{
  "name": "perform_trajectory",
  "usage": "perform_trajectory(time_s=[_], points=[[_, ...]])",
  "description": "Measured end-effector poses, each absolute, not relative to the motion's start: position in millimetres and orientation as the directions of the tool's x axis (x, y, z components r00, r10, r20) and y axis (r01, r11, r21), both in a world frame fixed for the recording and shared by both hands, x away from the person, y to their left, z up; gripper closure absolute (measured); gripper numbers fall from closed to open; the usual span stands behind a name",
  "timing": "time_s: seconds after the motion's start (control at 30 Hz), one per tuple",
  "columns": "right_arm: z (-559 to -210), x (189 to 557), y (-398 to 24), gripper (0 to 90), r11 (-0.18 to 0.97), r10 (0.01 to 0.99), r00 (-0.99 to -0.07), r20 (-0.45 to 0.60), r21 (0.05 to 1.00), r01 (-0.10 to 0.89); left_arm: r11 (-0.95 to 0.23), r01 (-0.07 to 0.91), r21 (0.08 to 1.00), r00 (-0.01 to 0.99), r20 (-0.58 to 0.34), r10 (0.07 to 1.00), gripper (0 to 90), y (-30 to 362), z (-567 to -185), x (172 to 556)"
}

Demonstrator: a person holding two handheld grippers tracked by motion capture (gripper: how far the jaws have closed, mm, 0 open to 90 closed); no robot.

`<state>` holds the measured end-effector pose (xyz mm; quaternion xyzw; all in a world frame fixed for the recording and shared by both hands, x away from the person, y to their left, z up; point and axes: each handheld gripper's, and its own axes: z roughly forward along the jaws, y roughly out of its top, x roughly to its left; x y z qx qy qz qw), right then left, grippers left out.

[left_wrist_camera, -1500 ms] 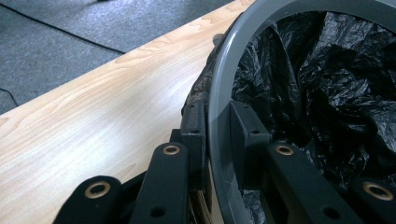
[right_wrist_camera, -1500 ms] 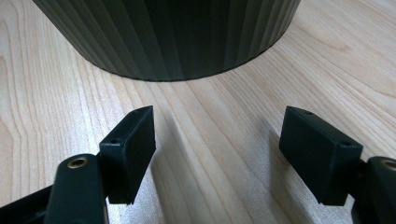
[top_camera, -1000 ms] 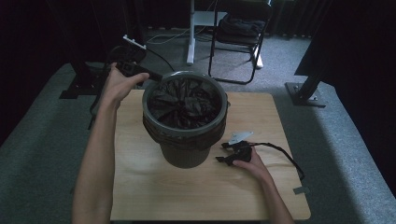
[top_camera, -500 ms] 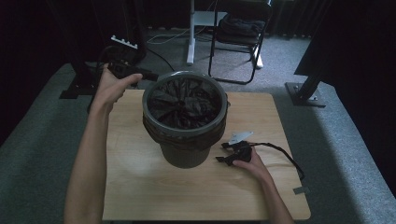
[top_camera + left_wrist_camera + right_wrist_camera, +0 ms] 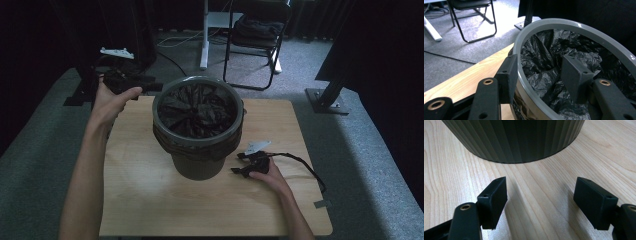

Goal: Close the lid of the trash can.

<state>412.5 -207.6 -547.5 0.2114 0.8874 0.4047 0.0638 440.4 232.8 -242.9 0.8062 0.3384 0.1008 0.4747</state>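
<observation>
From the high view, a grey bin (image 5: 198,127) lined with a black bag (image 5: 196,110) stands near the middle of the wooden counter (image 5: 140,195). The left gripper (image 5: 131,83) is held at the bin's far-left rim, and the right gripper (image 5: 250,165) lies low on the counter just beside the bin's base. Grey carpet surrounds the counter, with a folding chair (image 5: 255,42) and a white post (image 5: 204,35) behind, and dark curtains around the room.

In the left gripper view, the fingers (image 5: 507,75) are spread and straddle the bin's rim (image 5: 524,62), one outside the wall and one inside over the crumpled bag. They do not appear to press on it yet. The step looks like gripping the rim, perhaps to pinch the bag's edge; closing squarely across the wall, low enough to catch the lip, would likely hold best without tearing the plastic.

In the right gripper view, the fingers (image 5: 494,200) are wide apart and empty, hovering just over the pale wood grain and aimed at the bin's ribbed base (image 5: 514,140), which stands apart from them.
</observation>
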Motion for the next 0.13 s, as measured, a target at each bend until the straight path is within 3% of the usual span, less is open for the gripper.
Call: perform_trajectory(time_s=[0.13], points=[[-547.5, 412.6, -207.6, 26.4, 0.583, 0.427, -0.902, 0.058, 0.745, 0.324, -0.323, 0.439, 0.839, 0.746, -0.14, 0.651, 48.0, 234.0, -243.3, 433.9]])
